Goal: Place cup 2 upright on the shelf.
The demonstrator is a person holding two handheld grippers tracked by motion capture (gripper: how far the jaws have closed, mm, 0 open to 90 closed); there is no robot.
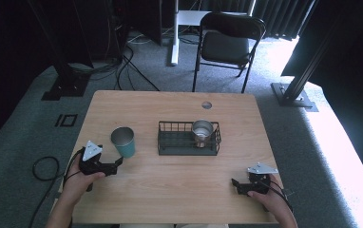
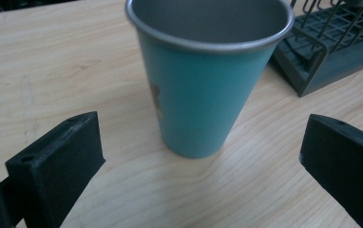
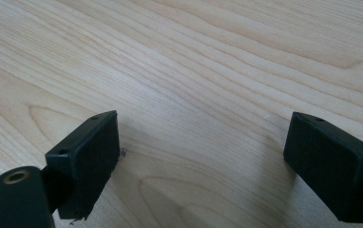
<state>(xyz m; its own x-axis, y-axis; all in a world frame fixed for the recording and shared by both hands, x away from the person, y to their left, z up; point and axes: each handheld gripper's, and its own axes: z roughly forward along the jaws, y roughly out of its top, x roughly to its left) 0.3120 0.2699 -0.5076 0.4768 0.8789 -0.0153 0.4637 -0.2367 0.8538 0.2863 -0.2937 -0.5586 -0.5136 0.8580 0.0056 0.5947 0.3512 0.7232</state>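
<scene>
Table: a light wooden table (image 1: 170,175) is standing on a grey carpet, and everything else is sitting on it.
Blue cup: a blue-green cup (image 2: 203,85) with a shiny metal inside is standing upright near the left side of the table. It is sitting just left of the basket and is not touching it.
Basket: a dark wire basket (image 1: 167,142) is lying in the middle of the table.
Metal cup: a silver cup (image 1: 202,132) is standing upright inside the basket, toward its right end.
Left gripper: the left gripper (image 1: 119,162) is pointing at the blue cup from close by. Its two black jaws are standing wide apart and are holding nothing. In the left gripper view the cup is sitting between them but a bit farther on, so they are not touching it.
Right gripper: the right gripper (image 3: 203,156) is hanging low over bare wood near the right front of the table, well apart from the basket. Its jaws are standing wide apart too, with nothing between them.
Hands: a person's hands are holding both grippers from the near edge of the table.
Chair: a black folding chair (image 1: 227,40) is standing on the carpet past the far edge of the table.
</scene>
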